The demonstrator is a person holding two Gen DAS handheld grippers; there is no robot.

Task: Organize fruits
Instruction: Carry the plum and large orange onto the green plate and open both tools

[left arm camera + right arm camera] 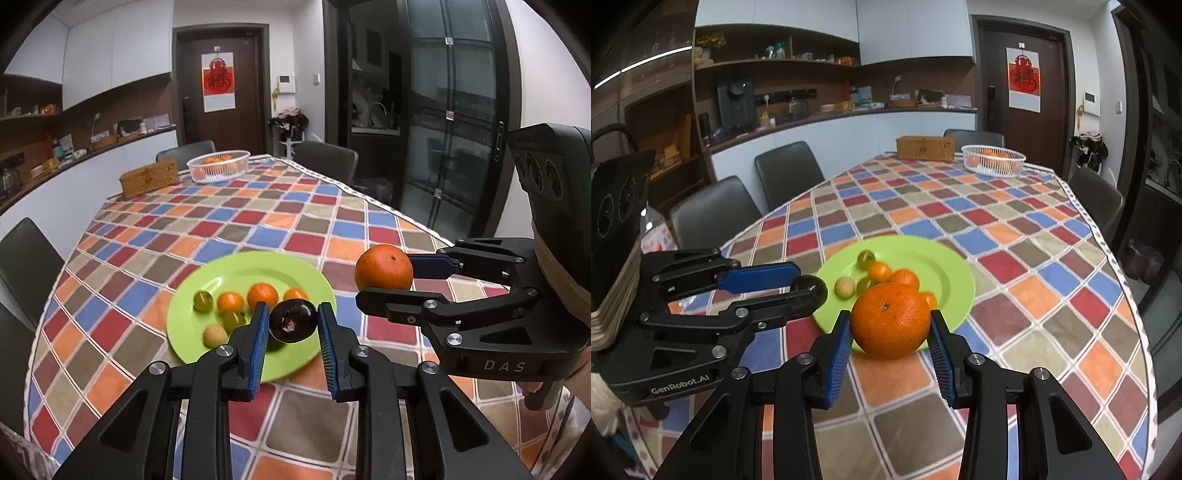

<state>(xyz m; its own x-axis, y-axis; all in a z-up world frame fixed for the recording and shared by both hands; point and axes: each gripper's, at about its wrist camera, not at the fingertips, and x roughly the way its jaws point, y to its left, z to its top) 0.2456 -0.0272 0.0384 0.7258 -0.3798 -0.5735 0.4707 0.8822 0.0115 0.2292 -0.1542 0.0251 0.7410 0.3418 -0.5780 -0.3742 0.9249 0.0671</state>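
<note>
**Above the green plate, two claws each grip a fruit**

Over the near end of the bench point(258, 221), with its chequered cloth, both claws are raised clear of the surface. The left claw point(293, 321) is clamped on a dark plum point(293, 320), its blue pads pressed against either side. The right claw point(890, 325) is clamped on a large orange point(891, 320), pads tight on both flanks; from the left wrist view the orange hangs off to the right of the plate.

Below them sits a green plate point(236, 269) carrying small fruits: three little oranges point(262, 295) in a row, two green grapes point(203, 301) and a pale yellowish fruit point(215, 335).

At the far end of the bench stand a white wire basket point(218, 166) holding oranges and, just beside it, a woven box point(149, 181). Dark chairs point(788, 173) line the bench.
</note>
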